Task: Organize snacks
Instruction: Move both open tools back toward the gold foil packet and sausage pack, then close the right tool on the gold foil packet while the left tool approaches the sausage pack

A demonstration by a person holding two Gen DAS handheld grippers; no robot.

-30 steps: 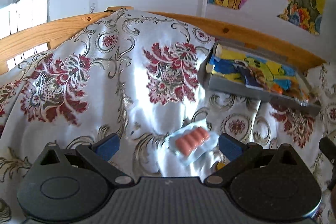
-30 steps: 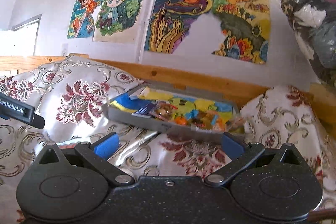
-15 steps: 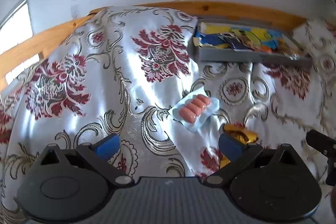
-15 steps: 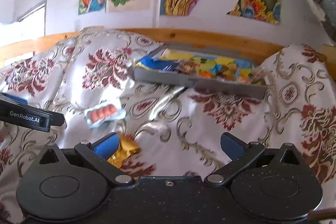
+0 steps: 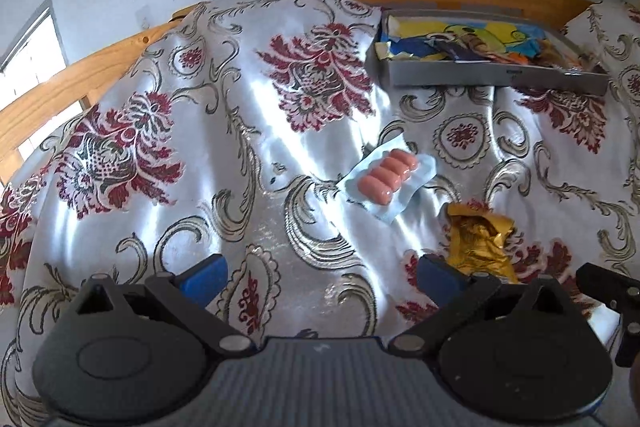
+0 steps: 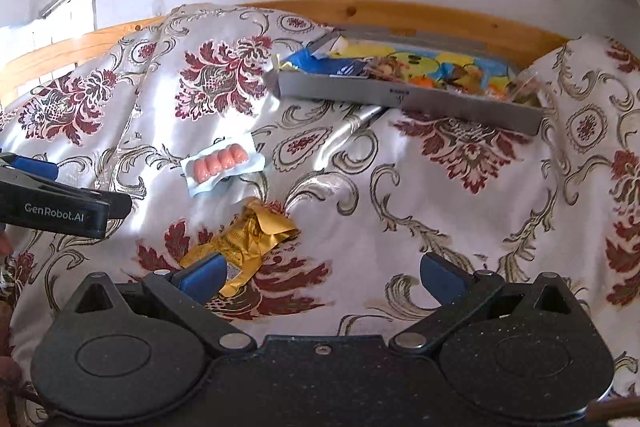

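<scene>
at far right on the bed, grey tray [image 5: 496, 78] holds mixed snack packets; sausage pack [image 5: 387, 177] and gold wrapper [image 5: 478, 243] lie outside. left hand-held gripper [image 5: 320, 277] and right hand-held gripper [image 6: 320, 273] both wide open, empty.

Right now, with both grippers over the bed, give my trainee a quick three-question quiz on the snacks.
1. True or false: the sausage pack lies inside the grey box.
2. Which loose snack lies nearest the right gripper? A) sausage pack B) gold wrapper C) a can
3. Fill in: both the left gripper and the right gripper are ____ and hold nothing.

Key: 1 false, it lies on the bedspread, apart from the box. 2 B. 3 open.
</scene>
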